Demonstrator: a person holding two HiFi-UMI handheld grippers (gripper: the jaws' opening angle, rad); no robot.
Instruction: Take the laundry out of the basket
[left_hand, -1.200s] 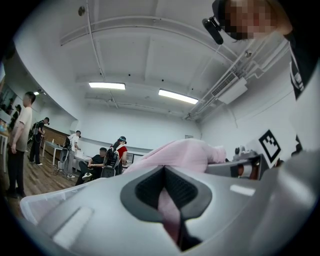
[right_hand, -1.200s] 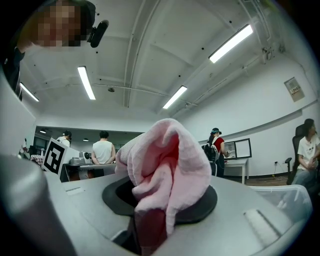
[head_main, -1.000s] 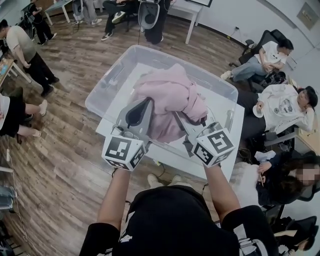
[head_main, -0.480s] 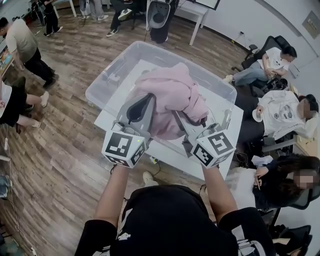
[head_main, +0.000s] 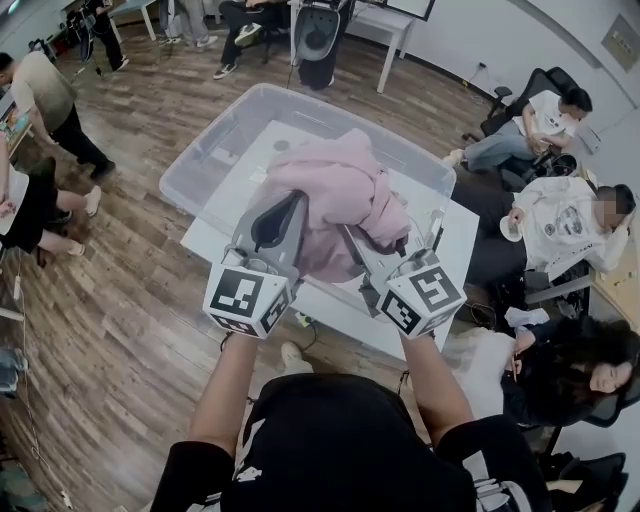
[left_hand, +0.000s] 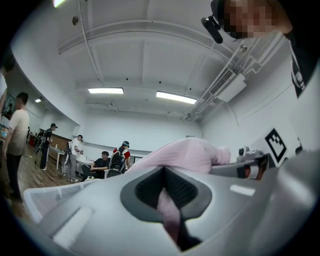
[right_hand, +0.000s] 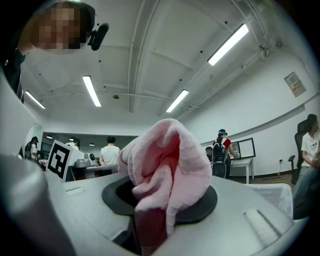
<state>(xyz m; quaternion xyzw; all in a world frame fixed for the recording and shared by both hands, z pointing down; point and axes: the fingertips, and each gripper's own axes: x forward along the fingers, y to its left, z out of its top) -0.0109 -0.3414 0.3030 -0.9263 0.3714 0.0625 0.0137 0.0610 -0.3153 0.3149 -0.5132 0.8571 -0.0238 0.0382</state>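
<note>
- The pink garment (head_main: 335, 190) is hanging bunched above the basket (head_main: 190, 172), over its near half. It is carried between the two tools and looks clear of the rim.
- The left hand-held gripper (left_hand: 167, 202) is pinching a thin fold of the pink cloth, its jaws nearly together on that strip.
- The right hand-held gripper (right_hand: 150, 217) is clamping a thick wad of the same cloth. Its jaws are standing a little apart around the bulk, and a loose lobe is billowing past the tips.
- The fabric is showing a fleecy, matte nap and soft rounded folds. No sleeve or hem is reading clearly.
- The basket is presenting as a clear, rigid plastic tub with rounded corners, sitting on a white surface (head_main: 458, 272).
- Handling, as a judgement: the garment is probably behaving as a light, limp, non-fragile load, draping and swinging rather than holding its shape. The nap is likely giving the pads good friction.
- Where to hold, as a judgement: a gathered wad is likely gripping more securely than a single thin fold, so the left side is looking like the weaker hold. Trailing cloth could be catching on the rim of the basket.
</note>
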